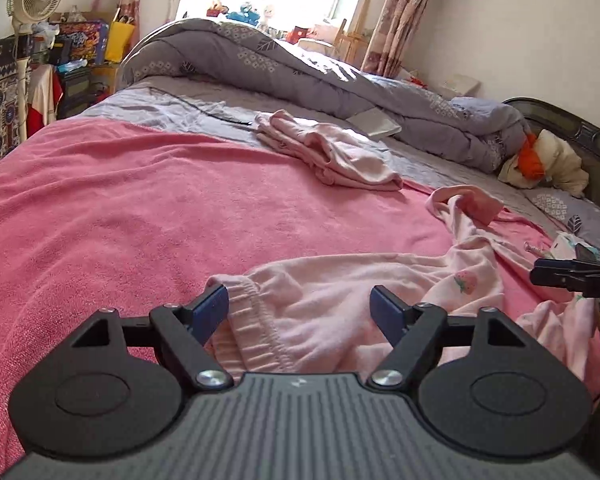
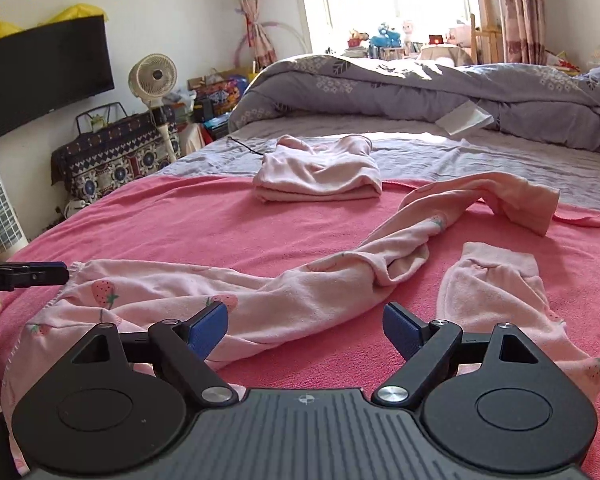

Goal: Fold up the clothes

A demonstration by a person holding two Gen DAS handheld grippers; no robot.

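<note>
Your left gripper [image 1: 299, 302] gapes over the pants [image 1: 320, 320] waistband, gripping nothing. Your right gripper [image 2: 305, 320], also released, alone shows the pants' legs beside the folded top [image 2: 318, 178].

Left half of pink towel [image 1: 120, 208] was clear; pants [image 2: 236, 292], folded top [image 2: 320, 176], and duvet [image 2: 440, 88] blocked centre, right, far side.

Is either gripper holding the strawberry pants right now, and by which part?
Neither. The left gripper stands open over the waistband of the pink pants, pads not pressing. The right gripper is open over the pink blanket.
</note>
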